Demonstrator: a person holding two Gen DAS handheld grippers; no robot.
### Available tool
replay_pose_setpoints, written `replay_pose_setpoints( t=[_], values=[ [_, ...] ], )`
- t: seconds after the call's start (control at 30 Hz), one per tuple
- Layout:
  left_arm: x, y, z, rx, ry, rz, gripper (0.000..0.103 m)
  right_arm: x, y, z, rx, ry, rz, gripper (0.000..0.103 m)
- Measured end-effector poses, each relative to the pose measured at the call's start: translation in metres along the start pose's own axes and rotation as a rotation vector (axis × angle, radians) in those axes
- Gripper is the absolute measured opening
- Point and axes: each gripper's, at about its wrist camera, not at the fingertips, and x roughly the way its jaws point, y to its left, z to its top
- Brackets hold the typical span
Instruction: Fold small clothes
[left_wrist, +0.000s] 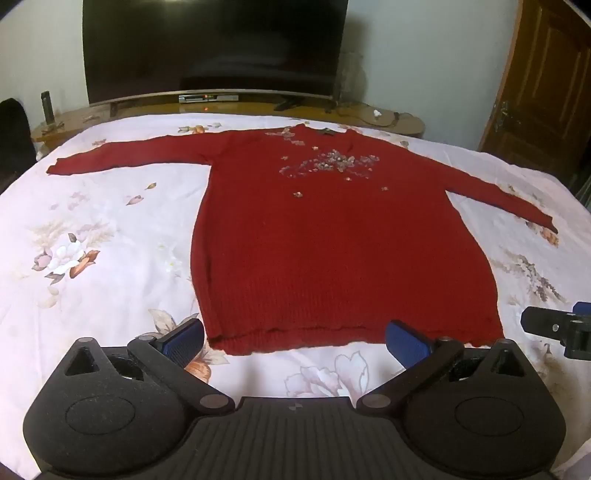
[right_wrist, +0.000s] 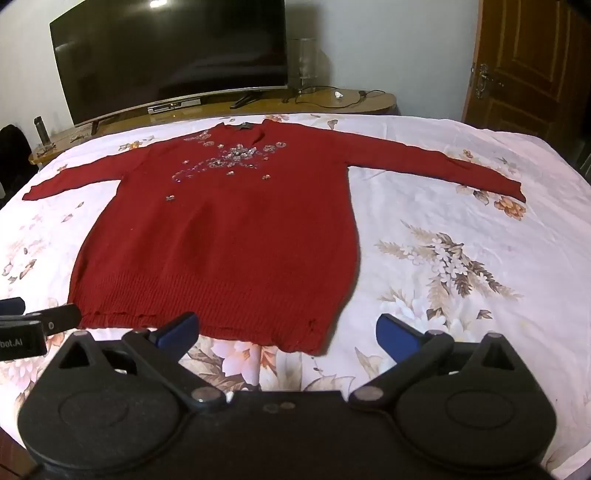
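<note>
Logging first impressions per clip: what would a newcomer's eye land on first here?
A red sweater lies flat on the flowered bedsheet, sleeves spread, with shiny beads across its chest. Both open grippers, left and right, hover at its hem. A big dark television stands beyond the bed.

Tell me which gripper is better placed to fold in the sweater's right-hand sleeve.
Right. The right gripper, open, hovers by the red sweater's right hem corner, nearer that sleeve; the left gripper faces the hem's left half.
</note>
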Motion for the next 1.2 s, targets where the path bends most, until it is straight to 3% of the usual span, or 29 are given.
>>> replay_pose_setpoints(
  t=[1.2],
  values=[
    [-0.004,0.0031,0.0,0.012,-0.022,0.014,0.103,-0.0032,0.0059,0.0016,-0.007,-0.009,0.009,0.102]
  ],
)
